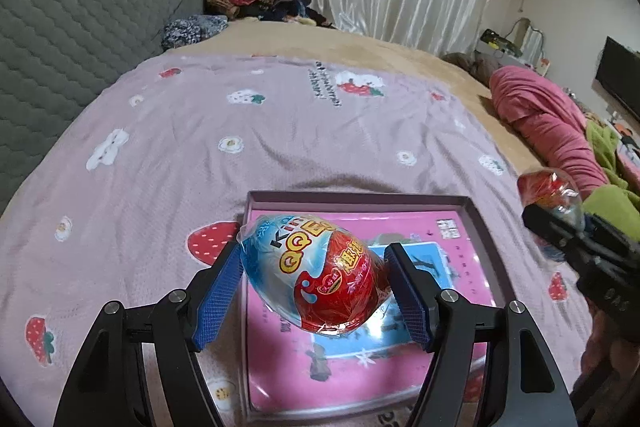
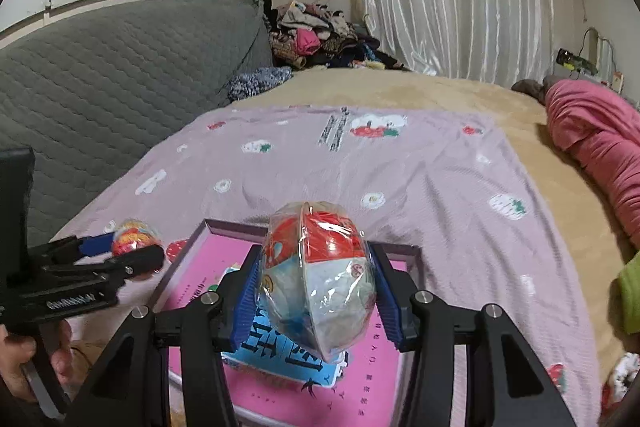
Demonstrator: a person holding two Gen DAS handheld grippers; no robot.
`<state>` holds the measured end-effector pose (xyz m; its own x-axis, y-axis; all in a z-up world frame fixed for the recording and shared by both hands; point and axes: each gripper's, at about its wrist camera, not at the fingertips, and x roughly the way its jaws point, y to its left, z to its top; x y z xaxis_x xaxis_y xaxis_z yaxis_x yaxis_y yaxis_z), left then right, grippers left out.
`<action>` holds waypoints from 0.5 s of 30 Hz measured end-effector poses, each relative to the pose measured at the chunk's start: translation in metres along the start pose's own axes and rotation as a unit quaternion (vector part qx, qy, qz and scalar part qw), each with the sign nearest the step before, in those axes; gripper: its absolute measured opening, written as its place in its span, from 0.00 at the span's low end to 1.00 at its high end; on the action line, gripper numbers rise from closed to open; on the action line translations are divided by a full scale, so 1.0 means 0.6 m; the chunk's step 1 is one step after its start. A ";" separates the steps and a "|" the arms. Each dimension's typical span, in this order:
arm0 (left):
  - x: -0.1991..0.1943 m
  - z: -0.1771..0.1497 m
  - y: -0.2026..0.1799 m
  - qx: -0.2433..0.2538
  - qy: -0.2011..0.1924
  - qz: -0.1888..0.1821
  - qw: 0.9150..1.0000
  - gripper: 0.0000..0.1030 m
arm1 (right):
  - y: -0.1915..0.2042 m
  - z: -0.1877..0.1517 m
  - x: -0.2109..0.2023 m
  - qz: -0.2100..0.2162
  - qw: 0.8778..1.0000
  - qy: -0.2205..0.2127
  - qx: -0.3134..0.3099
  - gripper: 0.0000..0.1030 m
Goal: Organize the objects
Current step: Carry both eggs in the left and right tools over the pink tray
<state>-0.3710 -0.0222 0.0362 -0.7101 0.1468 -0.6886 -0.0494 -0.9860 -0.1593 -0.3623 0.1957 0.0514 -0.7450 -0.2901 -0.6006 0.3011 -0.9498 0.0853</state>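
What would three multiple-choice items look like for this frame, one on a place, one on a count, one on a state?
1. What lies under both grippers?
A. an open box with a pink booklet inside
B. a grey pillow
C. a pile of clothes

2. How many wrapped toy eggs are in view?
A. one
B. two
C. four

3. What is the left gripper doing?
A. standing open with nothing in it
B. shut on a booklet
C. shut on a toy egg

Answers:
1 A: the open box with the pink booklet sits on the strawberry-print blanket.
2 B: one egg per gripper, left egg and right egg.
3 C: the left gripper presses its blue pads on the egg; the right gripper likewise.
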 end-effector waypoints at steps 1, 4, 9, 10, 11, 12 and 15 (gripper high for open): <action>0.008 0.004 0.001 0.001 0.002 0.003 1.000 0.72 | -0.001 -0.003 0.012 -0.001 1.000 0.001 0.001 0.50; 0.027 0.009 0.000 0.001 0.007 0.002 1.000 0.72 | -0.008 -0.009 0.036 0.000 1.000 0.004 0.005 0.50; 0.066 0.018 -0.005 0.004 0.013 0.012 1.000 0.72 | -0.025 -0.024 0.082 -0.010 1.000 0.024 -0.001 0.50; 0.071 0.019 -0.002 0.002 0.013 0.012 1.000 0.72 | -0.031 -0.031 0.092 -0.008 0.999 0.033 0.000 0.50; 0.082 0.019 -0.004 0.005 0.014 0.017 1.000 0.72 | -0.036 -0.034 0.100 -0.009 0.999 0.038 0.002 0.50; 0.088 0.019 -0.005 0.008 0.017 0.021 1.000 0.72 | -0.041 -0.036 0.108 -0.011 0.999 0.043 0.003 0.50; 0.115 0.016 -0.011 0.018 0.028 0.029 0.999 0.72 | -0.054 -0.041 0.127 -0.024 0.998 0.054 0.000 0.50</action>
<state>-0.4266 -0.0066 -0.0034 -0.6726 0.0916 -0.7343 -0.0347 -0.9951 -0.0924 -0.4143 0.2072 -0.0165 -0.6897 -0.2295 -0.6868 0.2659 -0.9625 0.0545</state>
